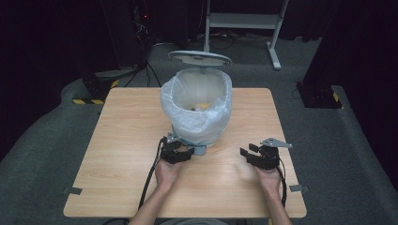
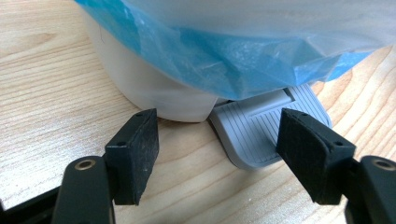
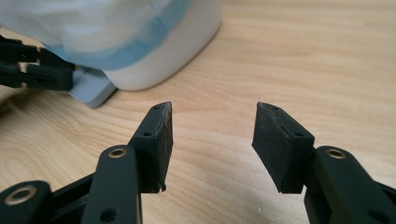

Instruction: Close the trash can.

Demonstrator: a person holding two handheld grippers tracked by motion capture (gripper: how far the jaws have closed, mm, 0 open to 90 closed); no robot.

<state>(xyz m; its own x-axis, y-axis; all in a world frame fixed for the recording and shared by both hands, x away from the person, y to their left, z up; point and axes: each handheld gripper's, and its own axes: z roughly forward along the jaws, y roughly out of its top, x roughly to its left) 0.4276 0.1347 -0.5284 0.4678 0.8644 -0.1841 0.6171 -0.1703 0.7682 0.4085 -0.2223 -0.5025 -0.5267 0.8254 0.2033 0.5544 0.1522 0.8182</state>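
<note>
The white plastic pedal bin (image 1: 199, 119), lined with a translucent bluish-white bag (image 1: 187, 105) folded over its rim, stands near the middle of the light wood-grain table (image 1: 117, 140). Its round grey lid (image 1: 200, 58) is tipped up at the back, and something pale yellow lies at the bottom of the bag. I judge the lid is raised because my left gripper (image 1: 177, 153) bears on the ribbed grey foot pedal (image 2: 261, 135) at the bin's near base.

Left gripper: in the high view it sits at the pedal, right against the front of the bin. In the left gripper view the two black pads (image 2: 135, 154) stand apart, one at the left near the bin's white wall (image 2: 154, 88), the other over the pedal's right edge. Nothing is clamped between them. They frame the pedal; I cannot tell whether the right pad presses on it.

Right gripper (image 1: 256, 154): it sits low over bare table, to the right of the bin and well apart from it. Its jaws are about half open and hold nothing; only wood grain shows between the pads (image 3: 156, 144). The right gripper view shows the bin's base and the pedal's corner (image 3: 93, 91) off to the left, with my left gripper beside them. I judge this hand is idle, kept clear of the bin.
</note>
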